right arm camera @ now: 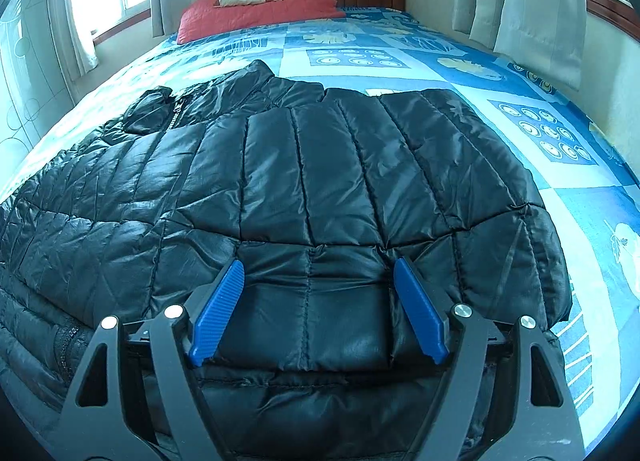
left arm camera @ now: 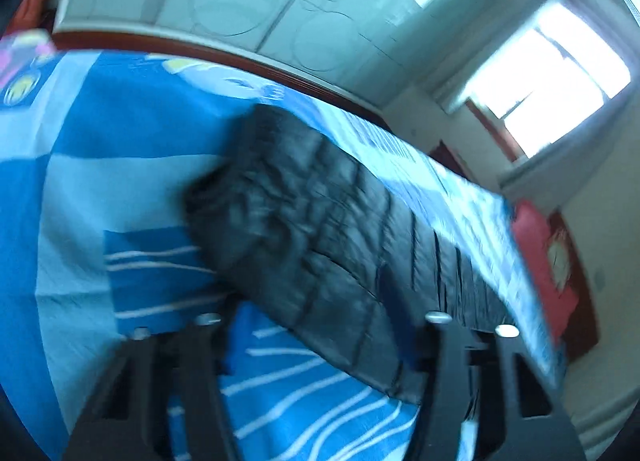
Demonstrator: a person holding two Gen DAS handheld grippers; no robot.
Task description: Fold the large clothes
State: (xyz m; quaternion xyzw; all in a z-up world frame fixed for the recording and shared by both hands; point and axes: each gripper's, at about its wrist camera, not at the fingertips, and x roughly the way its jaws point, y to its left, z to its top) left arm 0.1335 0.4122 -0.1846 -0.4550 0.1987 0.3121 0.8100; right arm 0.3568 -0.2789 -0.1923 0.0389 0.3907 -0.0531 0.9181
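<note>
The black jacket (right arm camera: 288, 181) is laid on the bed (right arm camera: 460, 73) with one side apparently folded in, further folds judged left, while the right claw (right arm camera: 318, 309) is spread wide over its hem and the left claw (left arm camera: 320, 341) is held apart, empty

Right gripper (right arm camera: 318, 311): dark grey angular frame with cut-out openings, round silver screw heads, ribbed blue finger pads (right arm camera: 218, 311); left gripper (left arm camera: 320, 341): same black frame and silver screws, blurred.
</note>
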